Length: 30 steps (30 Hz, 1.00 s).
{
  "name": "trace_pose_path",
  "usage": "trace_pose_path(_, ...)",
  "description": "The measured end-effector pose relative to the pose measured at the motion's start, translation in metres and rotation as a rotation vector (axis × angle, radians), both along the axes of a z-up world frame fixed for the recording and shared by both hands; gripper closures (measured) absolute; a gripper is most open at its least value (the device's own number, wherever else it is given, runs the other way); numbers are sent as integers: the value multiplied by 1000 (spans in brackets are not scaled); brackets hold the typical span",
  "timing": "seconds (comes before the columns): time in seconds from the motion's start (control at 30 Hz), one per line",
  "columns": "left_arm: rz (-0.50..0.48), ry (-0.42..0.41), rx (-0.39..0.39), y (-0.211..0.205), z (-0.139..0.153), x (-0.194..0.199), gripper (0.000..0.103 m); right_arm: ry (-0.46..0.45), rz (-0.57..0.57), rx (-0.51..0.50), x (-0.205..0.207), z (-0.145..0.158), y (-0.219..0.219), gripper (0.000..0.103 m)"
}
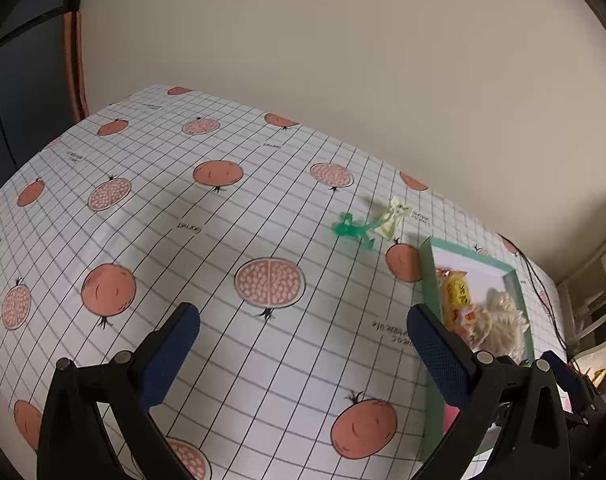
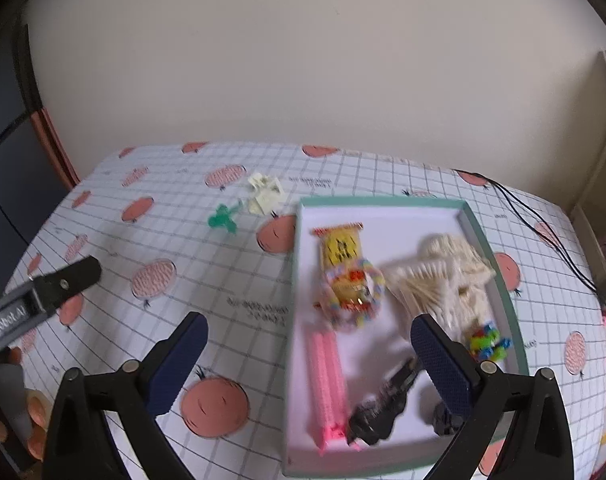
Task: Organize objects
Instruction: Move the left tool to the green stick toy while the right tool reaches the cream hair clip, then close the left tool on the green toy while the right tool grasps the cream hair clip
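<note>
Both my tongs hang wide apart and empty: the left tongs (image 1: 303,344) over bare surface (image 1: 191,240), the right tongs (image 2: 309,350) over the near end of the green-rimmed tray (image 2: 499,280), which already holds snack packets, cotton swabs and a pink strip. Beyond, two strays lie together on the cloth: a green plastic piece (image 2: 221,220) and a cream piece (image 2: 266,197). I judge the green one next; I should approach low and pinch its stem squarely.

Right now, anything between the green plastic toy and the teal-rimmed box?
Only bare pomegranate-print tablecloth. The right wrist view shows the green plastic toy apart from the teal-rimmed box; the cream toy piece sits farther back, touching the green one.
</note>
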State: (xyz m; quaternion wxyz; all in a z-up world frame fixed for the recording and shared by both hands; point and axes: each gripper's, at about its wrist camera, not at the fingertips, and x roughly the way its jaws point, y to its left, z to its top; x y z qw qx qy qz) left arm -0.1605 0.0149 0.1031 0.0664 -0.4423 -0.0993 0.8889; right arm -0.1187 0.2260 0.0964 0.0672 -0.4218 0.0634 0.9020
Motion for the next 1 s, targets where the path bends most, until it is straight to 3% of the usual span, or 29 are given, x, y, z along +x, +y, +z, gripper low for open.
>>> trace_pose_path(0.2, -2, -5, 9, 5, -2, -21, 0, -7, 0, 7, -25, 3, 2, 1)
trace_pose_path(0.73, -51, -52, -35, 39, -57, -94, 0, -70, -2, -29, -118, -13, 22, 3)
trace_pose_path(1.0, -91, -35, -57, 59, -74, -118, 0, -93, 16, -32, -162, -29, 20, 5)
